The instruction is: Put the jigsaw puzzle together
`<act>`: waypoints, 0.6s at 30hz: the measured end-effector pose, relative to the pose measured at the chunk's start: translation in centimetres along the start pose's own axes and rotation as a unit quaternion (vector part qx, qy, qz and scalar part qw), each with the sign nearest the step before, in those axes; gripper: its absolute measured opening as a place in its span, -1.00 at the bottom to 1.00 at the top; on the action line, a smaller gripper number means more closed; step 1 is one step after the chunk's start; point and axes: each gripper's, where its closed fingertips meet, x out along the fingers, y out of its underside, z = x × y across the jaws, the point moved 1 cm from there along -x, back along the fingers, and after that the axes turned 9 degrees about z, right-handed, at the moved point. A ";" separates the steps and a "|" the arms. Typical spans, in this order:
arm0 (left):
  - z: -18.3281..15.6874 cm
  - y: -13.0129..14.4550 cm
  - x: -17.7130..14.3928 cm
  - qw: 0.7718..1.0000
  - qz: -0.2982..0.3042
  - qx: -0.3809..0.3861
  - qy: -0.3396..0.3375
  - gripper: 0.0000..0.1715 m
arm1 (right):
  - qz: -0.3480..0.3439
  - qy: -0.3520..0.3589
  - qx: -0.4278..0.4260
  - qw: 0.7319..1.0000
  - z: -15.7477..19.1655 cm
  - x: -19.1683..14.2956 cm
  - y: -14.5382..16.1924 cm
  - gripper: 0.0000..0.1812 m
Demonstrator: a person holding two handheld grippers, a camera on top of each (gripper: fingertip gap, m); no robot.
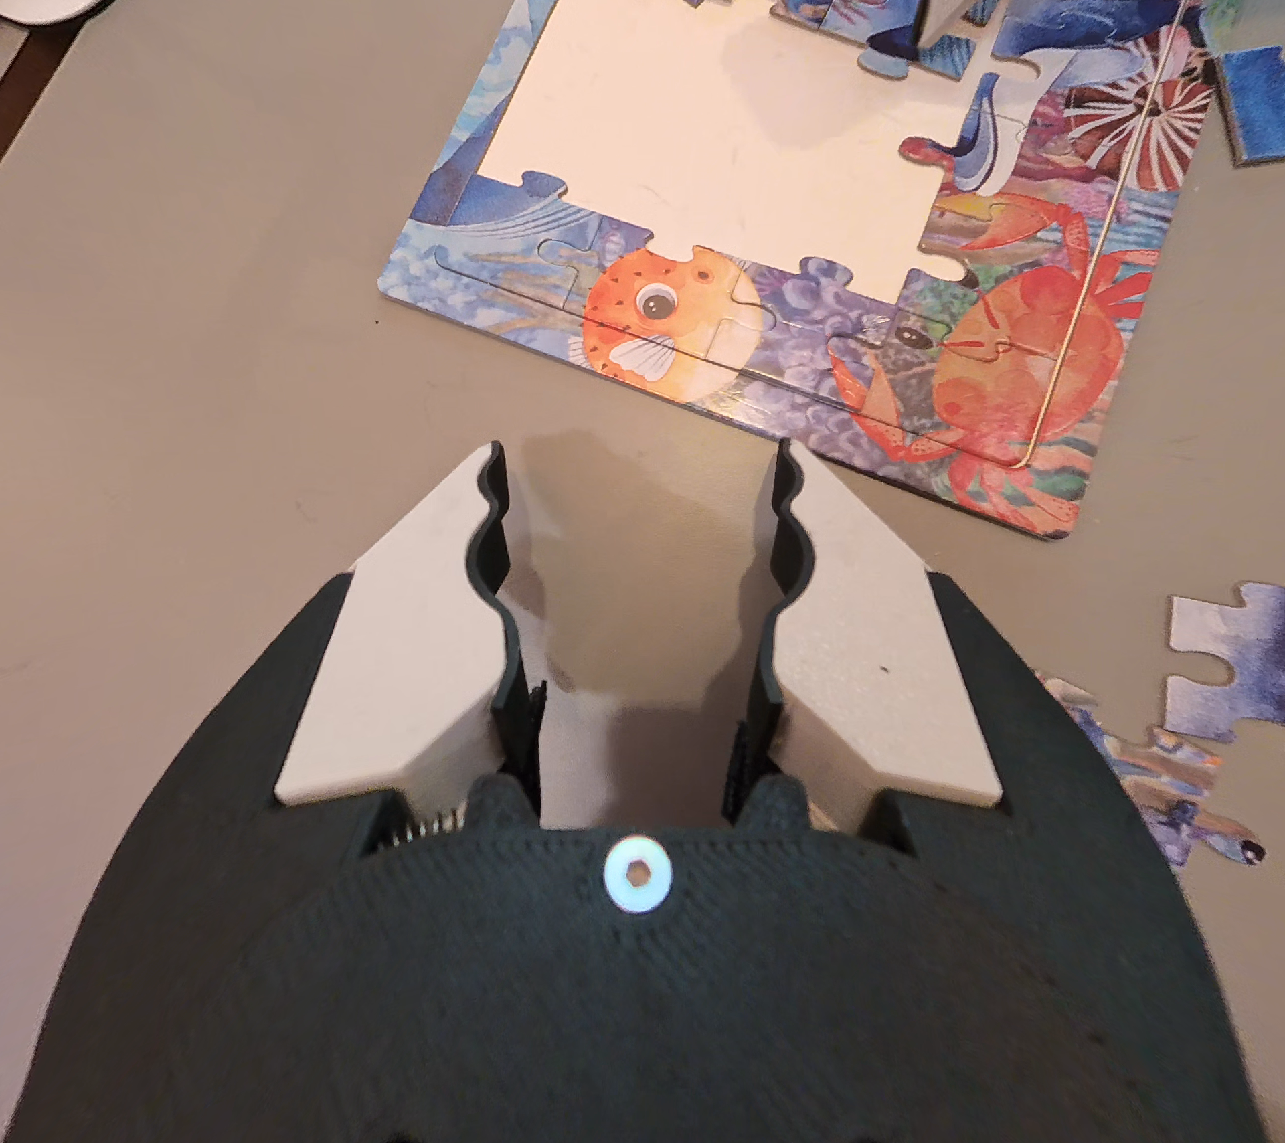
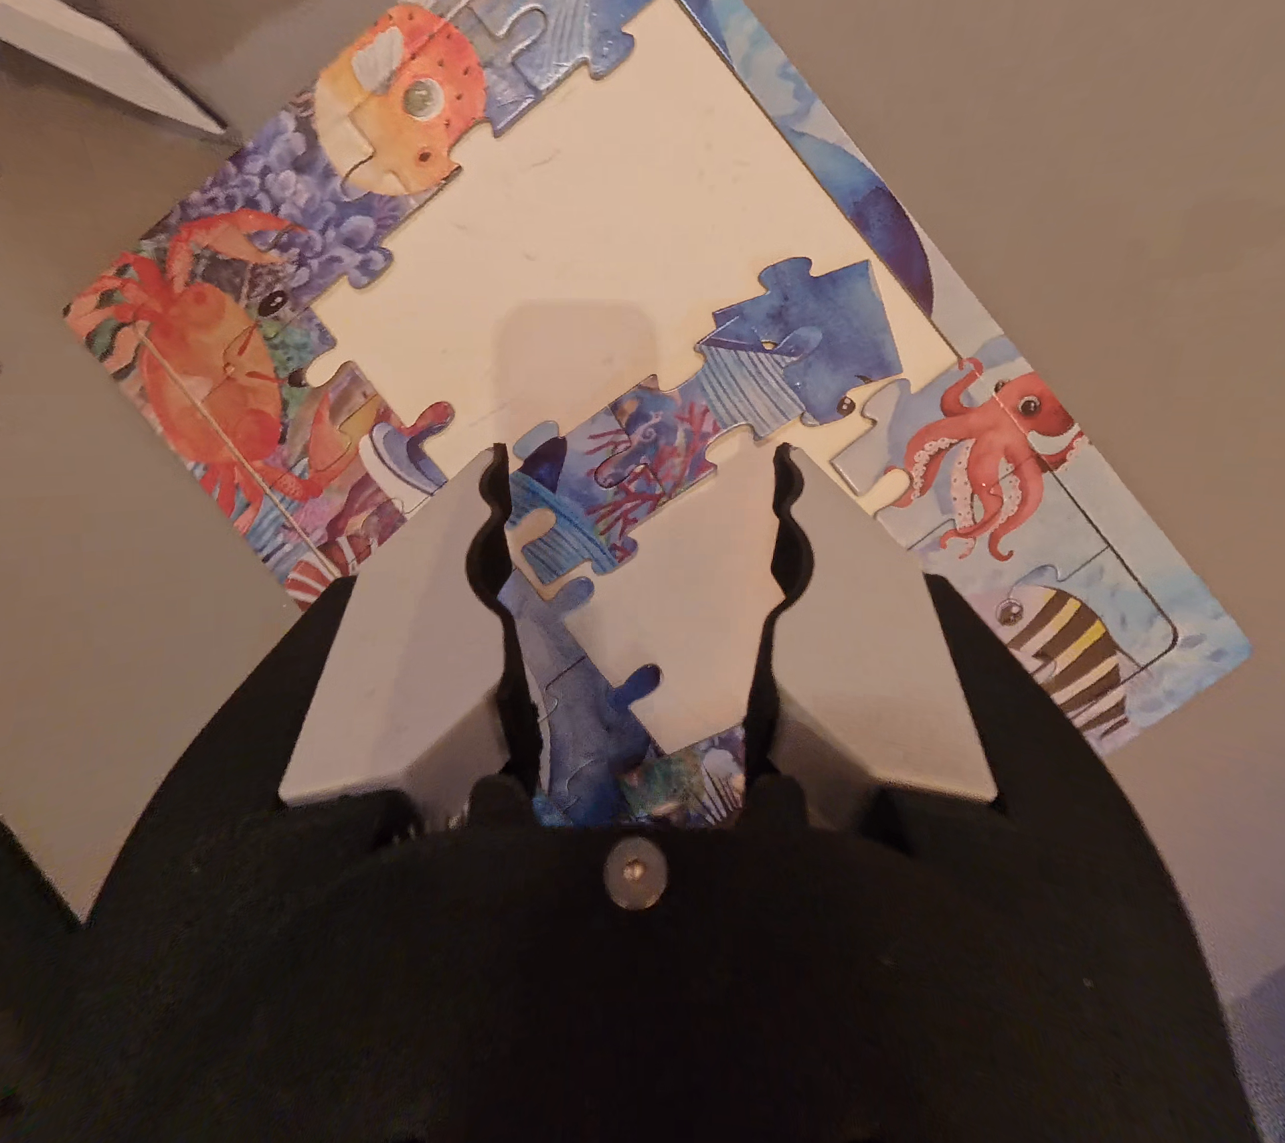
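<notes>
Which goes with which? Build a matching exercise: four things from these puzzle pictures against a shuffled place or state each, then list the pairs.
1. left gripper
2. right gripper
3. pufferfish
4. loose piece

A. off the board, lying on the table
B. open, over bare table
C. fitted in the board's edge row
D. open, over the board's middle

Pairs: 1-B, 2-D, 3-C, 4-A

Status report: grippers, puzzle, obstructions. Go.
Left gripper open, empty, short of puzzle board. Right gripper open over board centre. Middle unfilled; loose pieces beside. No obstructions.
</notes>
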 end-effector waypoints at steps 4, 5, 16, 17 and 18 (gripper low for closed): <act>-0.4 0.3 0.3 1.000 0.008 0.000 0.012 -0.15 | 0.007 0.018 0.014 1.000 -0.5 0.7 0.1 -0.22; -0.8 0.3 0.4 1.000 0.008 -0.002 0.025 -0.17 | 0.007 0.019 0.012 1.000 -0.5 0.7 0.1 -0.24; -3.4 -0.1 0.5 0.998 0.015 0.022 0.059 -0.15 | 0.008 0.002 -0.016 1.000 -0.3 0.4 0.9 -0.37; -3.8 -0.2 0.6 0.998 0.016 0.027 0.062 -0.13 | 0.011 0.001 -0.020 1.000 -0.2 0.3 1.0 -0.40; -4.2 -0.3 0.6 0.997 0.017 0.032 0.066 -0.10 | 0.013 -0.001 -0.023 1.000 -0.2 0.2 1.2 -0.40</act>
